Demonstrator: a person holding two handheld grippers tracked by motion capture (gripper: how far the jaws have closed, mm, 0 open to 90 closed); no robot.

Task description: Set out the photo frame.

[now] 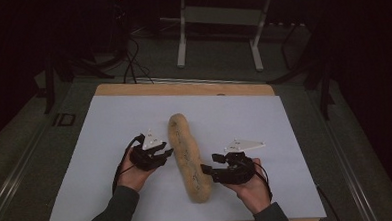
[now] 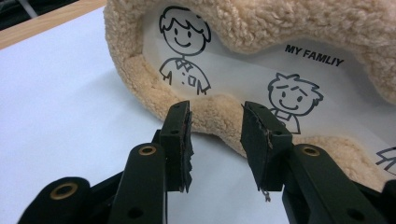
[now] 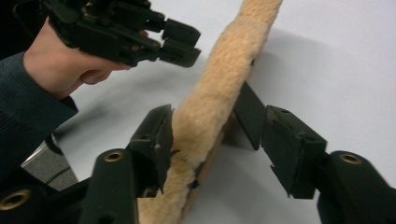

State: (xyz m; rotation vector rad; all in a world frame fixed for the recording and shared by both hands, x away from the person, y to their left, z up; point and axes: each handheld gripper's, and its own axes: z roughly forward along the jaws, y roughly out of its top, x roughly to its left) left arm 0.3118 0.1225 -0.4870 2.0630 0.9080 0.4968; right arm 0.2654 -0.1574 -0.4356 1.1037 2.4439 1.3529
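Two hand-held grippers (image 1: 172, 151) (image 1: 205, 168) flanking plush frame (image 1: 187, 158)

High view dim, surroundings nearly black, white surface (image 1: 134, 123) evenly lit. Gripper views brighter, soft shadows under fleece, near jaws slightly blurred, mild edge distortion.

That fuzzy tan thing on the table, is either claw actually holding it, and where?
Neither grips it. The right gripper straddles the fleecy pad's near edge with jaws apart; the left gripper stands open beside it.
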